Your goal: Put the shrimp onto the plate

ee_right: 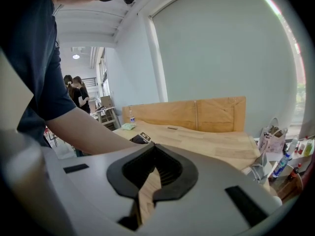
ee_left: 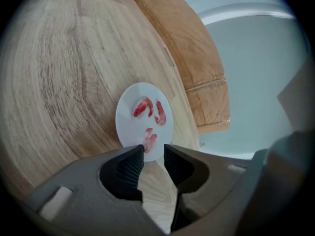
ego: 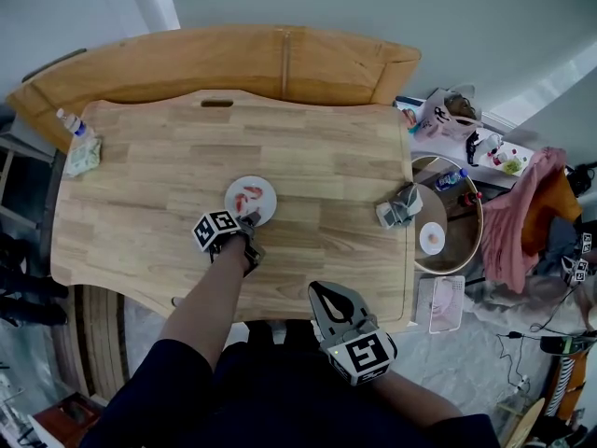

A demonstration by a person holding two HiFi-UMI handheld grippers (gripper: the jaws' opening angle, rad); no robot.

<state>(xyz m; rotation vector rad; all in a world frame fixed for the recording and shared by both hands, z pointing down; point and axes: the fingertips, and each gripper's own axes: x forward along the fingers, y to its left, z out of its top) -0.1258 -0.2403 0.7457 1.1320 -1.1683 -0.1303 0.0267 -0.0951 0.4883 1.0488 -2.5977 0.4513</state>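
Note:
A small white plate (ego: 263,189) sits near the middle of the wooden table (ego: 317,147). In the left gripper view the plate (ee_left: 129,123) carries three red shrimp: two side by side at its far part (ee_left: 142,106) (ee_left: 160,113) and one at its near edge (ee_left: 149,140). My left gripper (ee_left: 153,155) hovers just short of that near shrimp, jaws open with nothing between them. From the head view it (ego: 250,220) sits at the plate's near rim. My right gripper (ego: 322,289) is shut and empty, held back over the table's front edge near the body.
A tissue packet (ego: 82,154) and a small bottle (ego: 70,121) lie at the table's far left corner. A crumpled grey bag (ego: 399,207) rests at the right edge. A round side table (ego: 468,241) with clutter stands to the right. A wooden board (ego: 233,63) leans behind.

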